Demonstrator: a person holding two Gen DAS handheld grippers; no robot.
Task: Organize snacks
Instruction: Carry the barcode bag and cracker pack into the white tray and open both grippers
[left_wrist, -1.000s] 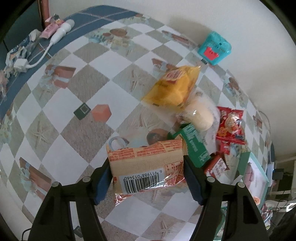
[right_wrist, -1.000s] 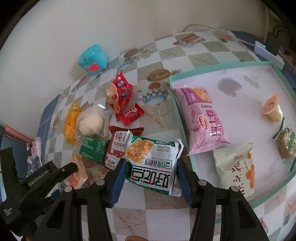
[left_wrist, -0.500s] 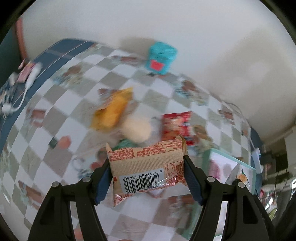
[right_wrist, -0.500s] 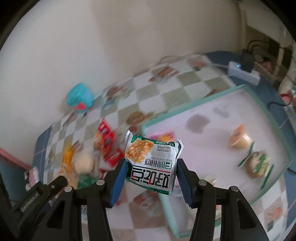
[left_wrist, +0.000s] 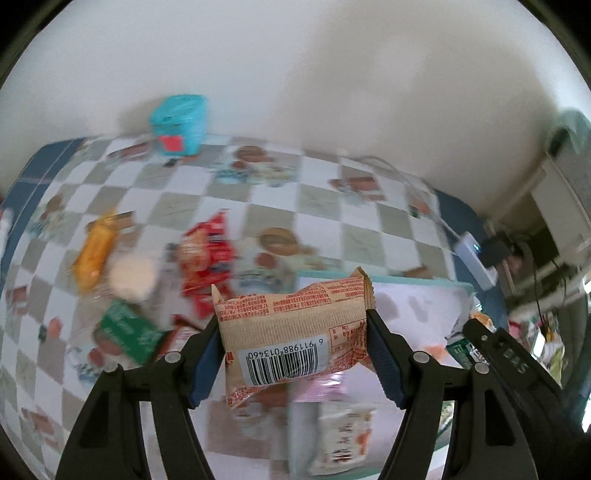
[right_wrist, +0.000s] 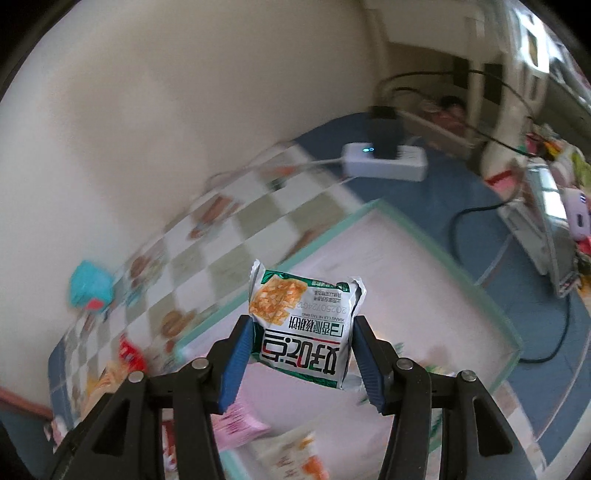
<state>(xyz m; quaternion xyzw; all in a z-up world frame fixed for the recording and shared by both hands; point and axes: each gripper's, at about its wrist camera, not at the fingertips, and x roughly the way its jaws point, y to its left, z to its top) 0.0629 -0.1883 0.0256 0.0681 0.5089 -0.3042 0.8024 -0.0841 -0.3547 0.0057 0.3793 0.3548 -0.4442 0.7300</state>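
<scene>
Teal-rimmed tray (right_wrist: 436, 243) lies below our right hand-held gripper (right_wrist: 301, 354), clamped on a green packet (right_wrist: 306, 328); left (left_wrist: 293, 350) clamps a tan packet (left_wrist: 295, 328) crosswise.

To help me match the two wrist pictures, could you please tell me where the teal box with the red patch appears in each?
Left wrist view: the teal box stands at the upper left, at the table's far edge against the wall.
Right wrist view: the teal box is blurred, at the middle left, below the wall.
Shared landmark: the white power strip.
</scene>
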